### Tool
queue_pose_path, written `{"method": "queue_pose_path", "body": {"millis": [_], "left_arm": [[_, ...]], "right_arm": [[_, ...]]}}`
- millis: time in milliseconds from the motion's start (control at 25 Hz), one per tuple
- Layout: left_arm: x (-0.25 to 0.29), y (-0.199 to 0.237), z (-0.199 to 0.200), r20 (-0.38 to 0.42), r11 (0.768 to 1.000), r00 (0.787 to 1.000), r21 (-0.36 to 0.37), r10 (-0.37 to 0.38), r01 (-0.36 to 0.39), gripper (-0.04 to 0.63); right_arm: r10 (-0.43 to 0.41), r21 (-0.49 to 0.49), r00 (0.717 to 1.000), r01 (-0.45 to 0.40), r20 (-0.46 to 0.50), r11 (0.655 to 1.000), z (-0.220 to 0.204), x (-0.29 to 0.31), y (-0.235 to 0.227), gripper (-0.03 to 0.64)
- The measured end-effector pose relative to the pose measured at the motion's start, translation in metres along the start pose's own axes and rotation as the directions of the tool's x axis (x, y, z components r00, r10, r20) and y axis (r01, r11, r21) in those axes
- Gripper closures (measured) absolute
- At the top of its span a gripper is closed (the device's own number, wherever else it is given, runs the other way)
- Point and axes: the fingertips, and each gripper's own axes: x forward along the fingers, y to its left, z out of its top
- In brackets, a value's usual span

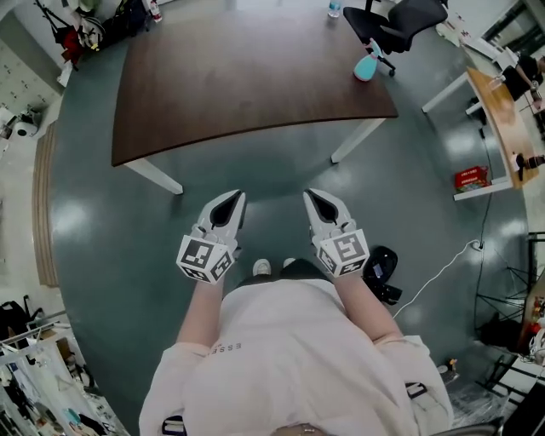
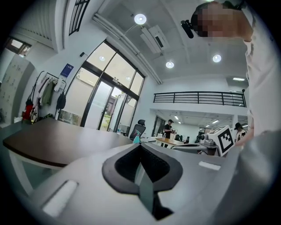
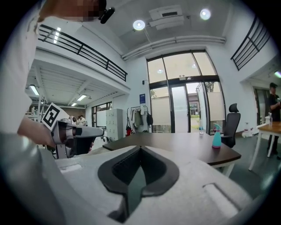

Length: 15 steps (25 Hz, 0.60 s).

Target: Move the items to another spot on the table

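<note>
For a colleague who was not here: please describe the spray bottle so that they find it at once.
Look at the dark table. On its right edge, beside the black chair, stands the spray bottle. It is teal with a trigger top; the other bottle is clear.

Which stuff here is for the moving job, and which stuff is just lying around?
For the job:
- table
- teal spray bottle on it
- clear bottle at its far edge
- left gripper and right gripper, both shut and empty

Just lying about:
- office chair
- red box
- side desk
</note>
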Motion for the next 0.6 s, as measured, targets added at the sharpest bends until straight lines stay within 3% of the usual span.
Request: {"method": "queue_pose_path", "body": {"millis": [320, 600], "left_arm": [[0.06, -0.007, 0.0, -0.016, 0.996, 0.996, 0.009, -0.084, 0.084, 0.58], [0.147, -0.02, -0.007, -0.039, 0.997, 0.996, 0.013, -0.077, 0.078, 0.58]], "right_arm": [[-0.148, 0.034, 0.989, 0.148, 0.003, 0.988, 0.0, -0.009, -0.074, 0.626], [-0.167, 0.078, 0.986, 0.167, 0.0, 0.983, -0.005, -0.007, -0.163, 0.626]]}}
